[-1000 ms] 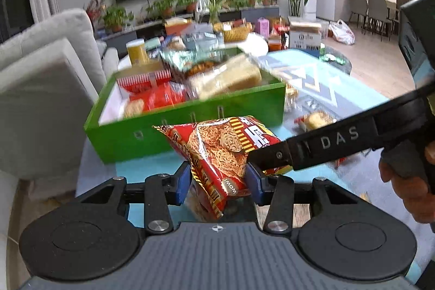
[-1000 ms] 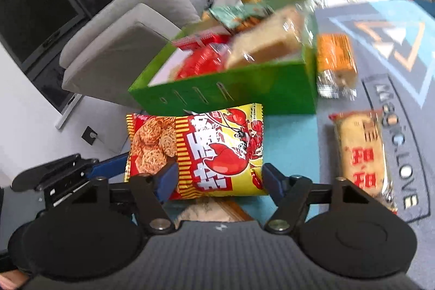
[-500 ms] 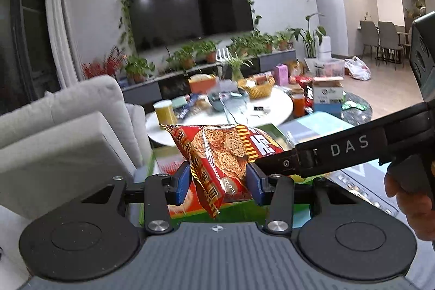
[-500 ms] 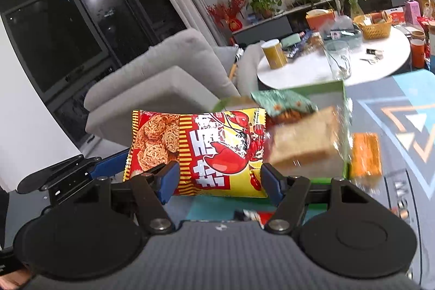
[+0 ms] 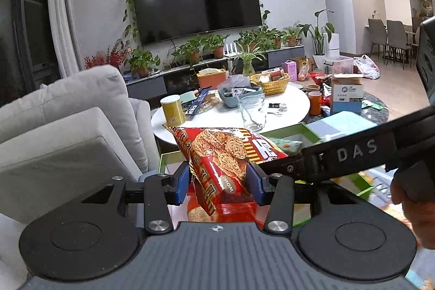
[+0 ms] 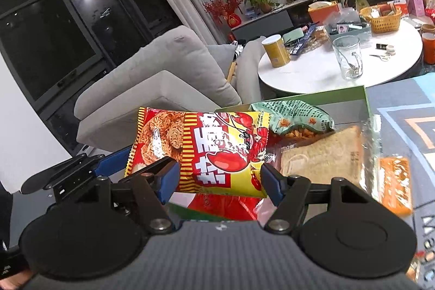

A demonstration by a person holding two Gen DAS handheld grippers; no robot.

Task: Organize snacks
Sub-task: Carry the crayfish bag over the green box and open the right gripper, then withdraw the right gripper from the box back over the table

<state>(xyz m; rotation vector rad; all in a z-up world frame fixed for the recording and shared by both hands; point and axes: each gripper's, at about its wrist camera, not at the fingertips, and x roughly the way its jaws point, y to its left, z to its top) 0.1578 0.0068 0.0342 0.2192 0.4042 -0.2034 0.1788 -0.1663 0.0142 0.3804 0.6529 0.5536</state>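
Both grippers hold one red and yellow noodle snack bag (image 5: pixel 225 154), each at one end, in the air over the green box (image 6: pixel 364 97). My left gripper (image 5: pixel 218 182) is shut on its red end. My right gripper (image 6: pixel 218 180) is shut on its yellow end (image 6: pixel 217 148), and its black finger shows at the right of the left wrist view (image 5: pixel 339 156). In the box lie a green snack bag (image 6: pixel 293 116), a wrapped bread slice (image 6: pixel 323 156) and a red packet (image 6: pixel 217 204).
An orange packet (image 6: pixel 394 181) lies on the printed mat right of the box. A grey sofa (image 5: pixel 62 127) stands to the left. Behind the box a round white table (image 6: pixel 339 67) carries a glass, a yellow can and a basket.
Both grippers have lifted the noodle bag from in front of the green box up and forward over it. The cameras tilted up, so the room shows.
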